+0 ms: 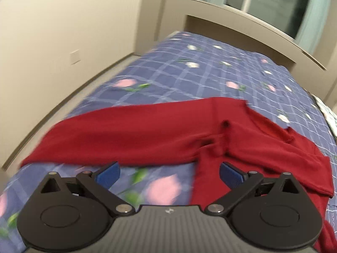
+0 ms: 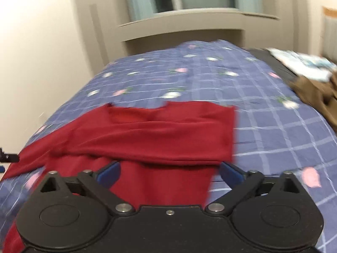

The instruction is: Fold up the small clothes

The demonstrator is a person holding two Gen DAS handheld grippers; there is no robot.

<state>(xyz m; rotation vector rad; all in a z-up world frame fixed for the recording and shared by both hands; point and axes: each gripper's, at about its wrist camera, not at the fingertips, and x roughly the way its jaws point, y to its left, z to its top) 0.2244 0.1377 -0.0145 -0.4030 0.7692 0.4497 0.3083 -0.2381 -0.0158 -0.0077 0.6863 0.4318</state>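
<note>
Cloth lies across the bed (image 1: 189,69): a red garment (image 1: 130,135) partly folded on the blue checked bedspread, one band doubled over, a bunched crease near its middle. Both the left tongs (image 1: 169,174) and the right tongs (image 2: 169,172) hover spread wide above it, pinching nothing. The fold looks midway; next, I judge, each must close on an edge nearest it and carry it over.

Left gripper (image 1: 169,174), lower frame: two blue ribbed fingertip pads (image 1: 108,174) on black linkage arms, silver pivot screws, two black round housings with embossed circles, and a grey ridged central plate bearing a small pale emblem. Right gripper (image 2: 169,172), lower frame: the same black build with blue pads (image 2: 108,174), a dark central plate and one small silver screw.
</note>
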